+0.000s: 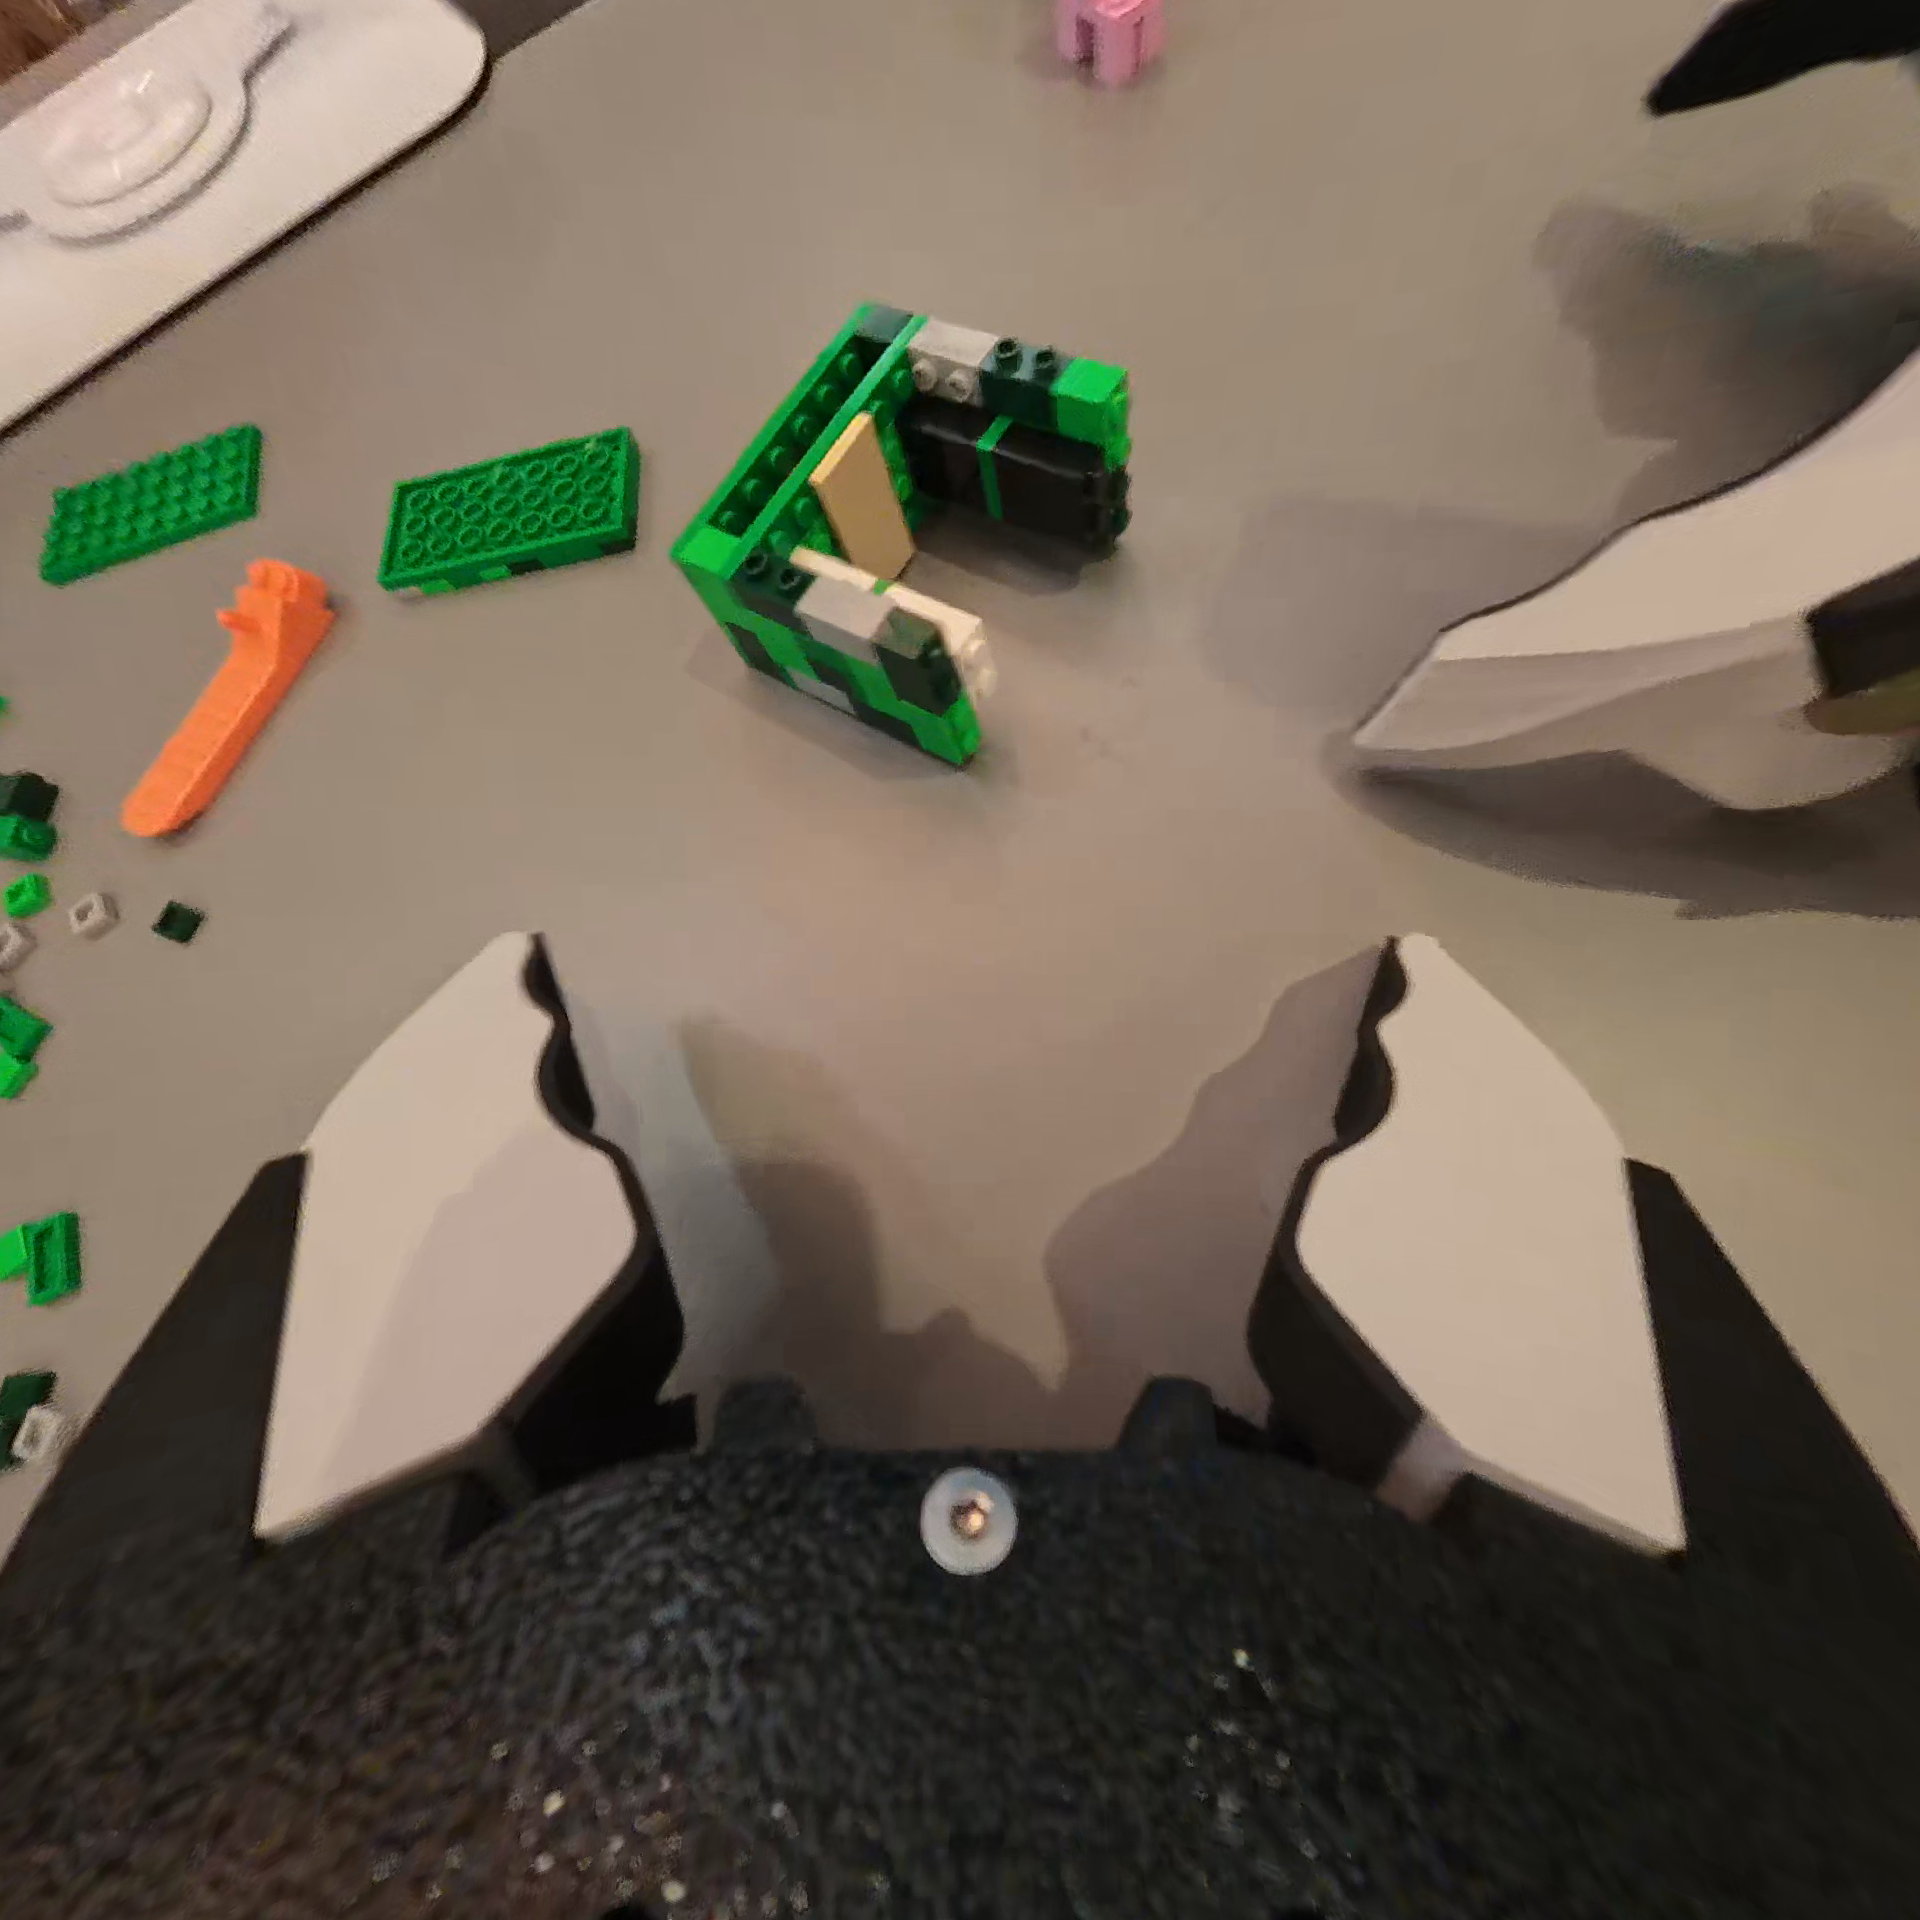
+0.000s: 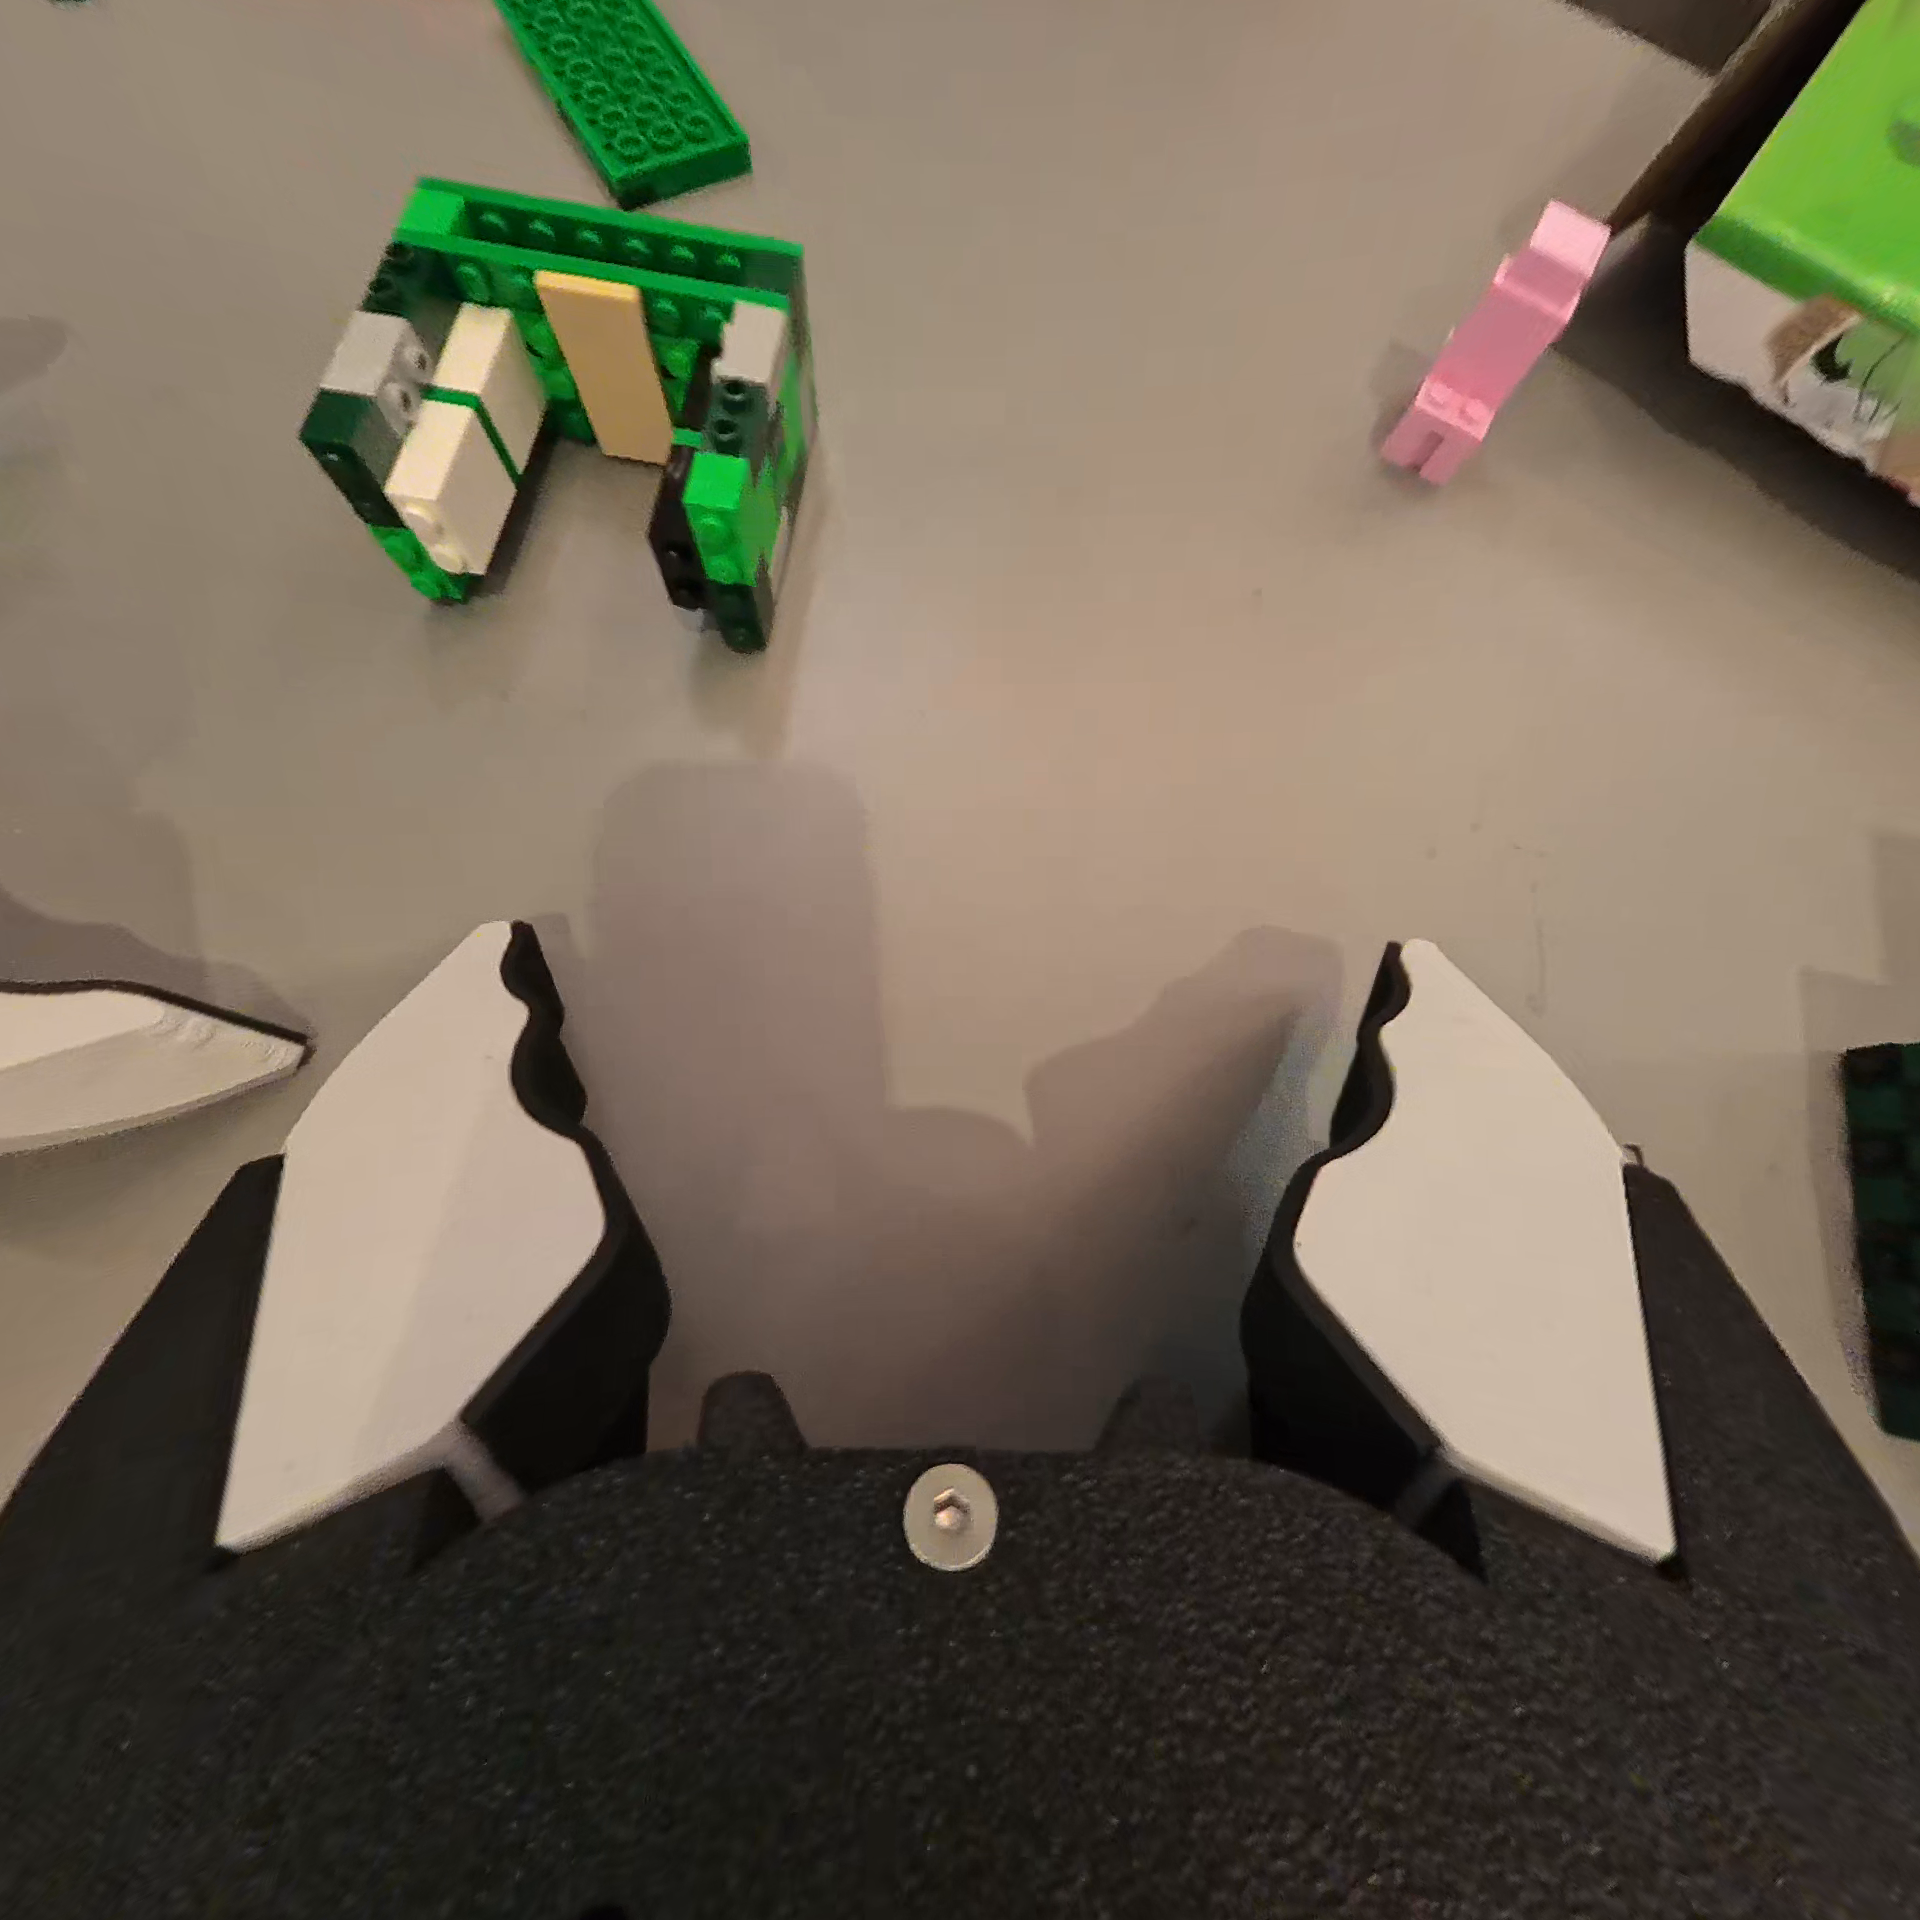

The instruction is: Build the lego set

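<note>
A half-built green, black, grey and white lego structure [image 1: 894,520] with a tan tile on it lies on the grey table; it also shows in the right wrist view [image 2: 582,405]. My left gripper [image 1: 961,951] is open and empty, held above the table short of the structure. My right gripper [image 2: 956,940] is open and empty, below and right of the structure. The right gripper's white finger [image 1: 1621,665] shows at the right of the left wrist view.
Two green plates [image 1: 509,509] [image 1: 151,504], an orange brick separator [image 1: 229,707] and several small loose bricks [image 1: 26,831] lie at left. A pink lego figure [image 2: 1496,343], a green box [image 2: 1829,239] and a dark green plate [image 2: 1886,1236] are at right. A white tray [image 1: 208,177] sits far left.
</note>
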`<state>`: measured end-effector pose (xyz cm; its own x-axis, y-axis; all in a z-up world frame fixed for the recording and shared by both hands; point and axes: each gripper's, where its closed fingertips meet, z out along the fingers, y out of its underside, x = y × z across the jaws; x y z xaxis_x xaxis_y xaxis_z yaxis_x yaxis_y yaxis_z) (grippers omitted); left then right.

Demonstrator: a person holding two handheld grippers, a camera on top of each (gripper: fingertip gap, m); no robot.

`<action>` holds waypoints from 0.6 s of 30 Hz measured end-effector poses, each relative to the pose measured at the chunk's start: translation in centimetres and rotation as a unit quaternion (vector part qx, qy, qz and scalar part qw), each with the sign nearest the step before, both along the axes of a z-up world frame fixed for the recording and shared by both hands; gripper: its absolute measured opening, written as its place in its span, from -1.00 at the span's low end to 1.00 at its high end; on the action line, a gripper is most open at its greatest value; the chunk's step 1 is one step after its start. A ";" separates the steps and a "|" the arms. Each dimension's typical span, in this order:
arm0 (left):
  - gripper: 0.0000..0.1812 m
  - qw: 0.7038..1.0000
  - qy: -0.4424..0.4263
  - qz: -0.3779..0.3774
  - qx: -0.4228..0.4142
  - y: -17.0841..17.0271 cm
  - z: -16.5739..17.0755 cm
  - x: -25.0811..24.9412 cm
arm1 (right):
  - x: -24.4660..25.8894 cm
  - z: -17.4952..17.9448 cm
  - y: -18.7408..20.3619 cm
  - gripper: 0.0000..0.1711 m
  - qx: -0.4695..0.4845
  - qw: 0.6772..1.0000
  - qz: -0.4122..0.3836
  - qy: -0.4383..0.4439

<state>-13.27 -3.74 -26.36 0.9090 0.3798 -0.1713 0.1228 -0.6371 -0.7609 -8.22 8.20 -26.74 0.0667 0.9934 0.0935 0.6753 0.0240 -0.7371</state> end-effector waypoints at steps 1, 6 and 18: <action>0.40 1.000 0.010 -0.014 0.003 0.2 0.2 0.4 | 0.0 0.2 -0.1 0.65 0.008 1.000 0.003 0.006; -0.37 0.994 0.107 -0.028 0.010 0.3 1.4 1.0 | 0.0 1.5 -0.3 0.63 0.066 0.997 0.010 0.048; -0.72 0.947 0.298 0.093 0.072 -1.4 5.8 -1.3 | 0.2 3.6 -1.2 0.61 0.089 0.988 0.038 0.123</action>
<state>-14.62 -5.10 -20.61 0.5827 0.5818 -0.5674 -0.2561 -0.5312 -0.8076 -7.97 7.04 -23.15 0.0349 0.9655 0.2582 0.4677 0.2125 -0.8579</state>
